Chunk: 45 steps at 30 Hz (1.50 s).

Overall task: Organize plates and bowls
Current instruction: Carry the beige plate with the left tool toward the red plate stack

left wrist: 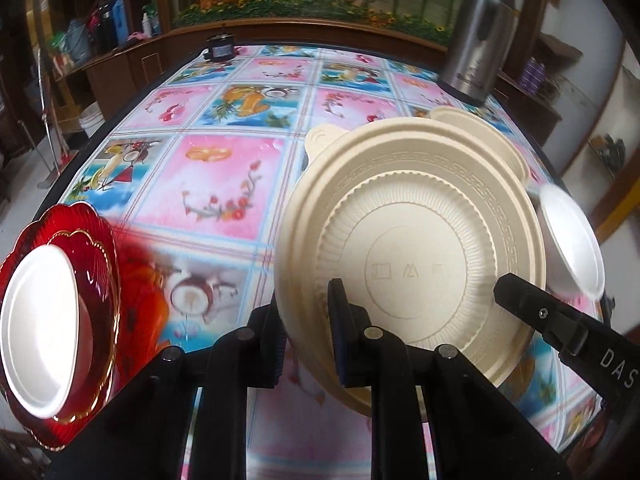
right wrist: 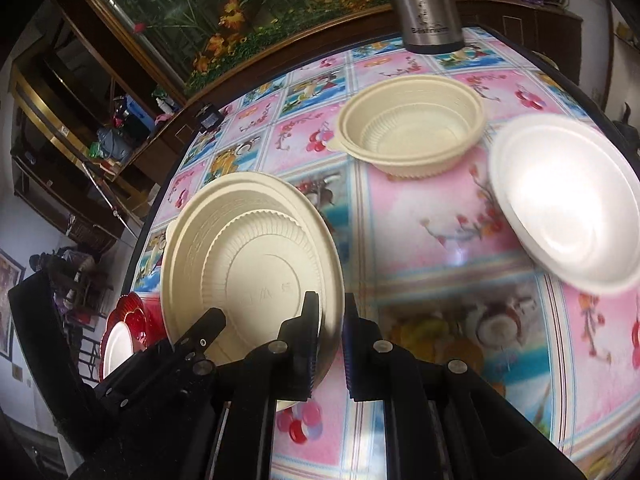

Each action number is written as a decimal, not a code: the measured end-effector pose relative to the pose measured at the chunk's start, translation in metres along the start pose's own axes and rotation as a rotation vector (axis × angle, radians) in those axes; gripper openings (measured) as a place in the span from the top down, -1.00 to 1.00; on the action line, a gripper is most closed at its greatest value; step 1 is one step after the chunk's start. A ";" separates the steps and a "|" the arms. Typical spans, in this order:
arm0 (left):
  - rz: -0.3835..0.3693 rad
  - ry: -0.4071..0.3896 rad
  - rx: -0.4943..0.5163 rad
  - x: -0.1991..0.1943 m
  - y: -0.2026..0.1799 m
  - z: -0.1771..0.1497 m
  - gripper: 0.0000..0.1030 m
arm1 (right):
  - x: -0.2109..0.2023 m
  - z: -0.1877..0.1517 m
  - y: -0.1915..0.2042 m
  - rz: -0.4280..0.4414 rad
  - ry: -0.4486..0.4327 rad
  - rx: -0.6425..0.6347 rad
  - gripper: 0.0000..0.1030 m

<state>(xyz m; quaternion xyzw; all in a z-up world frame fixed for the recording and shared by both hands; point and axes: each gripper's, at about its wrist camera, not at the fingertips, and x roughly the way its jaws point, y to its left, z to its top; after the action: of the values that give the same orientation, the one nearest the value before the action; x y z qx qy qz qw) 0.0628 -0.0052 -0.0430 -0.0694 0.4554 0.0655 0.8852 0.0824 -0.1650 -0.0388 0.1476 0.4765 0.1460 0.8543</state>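
Observation:
A cream plastic bowl (left wrist: 416,248) is held tilted above the table, its ribbed inside facing both cameras. My left gripper (left wrist: 308,328) is shut on its near rim. My right gripper (right wrist: 330,328) is shut on the same bowl (right wrist: 256,264) at its right rim; its fingertip (left wrist: 516,288) shows in the left wrist view. A second cream bowl (right wrist: 412,136) stands upright on the table behind. A white bowl (right wrist: 568,204) lies to the right. A red scalloped plate (left wrist: 100,248) with a white bowl (left wrist: 40,336) on it sits at the left edge.
A steel thermos (left wrist: 476,36) stands at the table's far right corner. A small dark object (left wrist: 220,50) sits at the far edge. The table (left wrist: 224,184) has a pink and blue patterned cloth. Shelves and a flower mural stand behind.

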 end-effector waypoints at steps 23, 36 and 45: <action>0.005 -0.004 0.056 -0.015 0.003 -0.032 0.68 | -0.015 -0.046 -0.010 0.014 -0.022 0.030 0.79; 0.000 -0.015 0.047 -0.025 0.014 -0.036 0.68 | -0.019 -0.052 0.002 0.021 -0.027 0.005 0.79; 0.002 -0.030 0.041 -0.035 0.024 -0.037 0.68 | -0.020 -0.055 0.013 0.018 -0.033 -0.025 0.78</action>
<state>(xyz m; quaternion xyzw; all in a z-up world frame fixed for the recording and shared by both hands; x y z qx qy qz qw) 0.0091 0.0097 -0.0372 -0.0497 0.4433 0.0581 0.8931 0.0239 -0.1545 -0.0454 0.1434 0.4589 0.1573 0.8626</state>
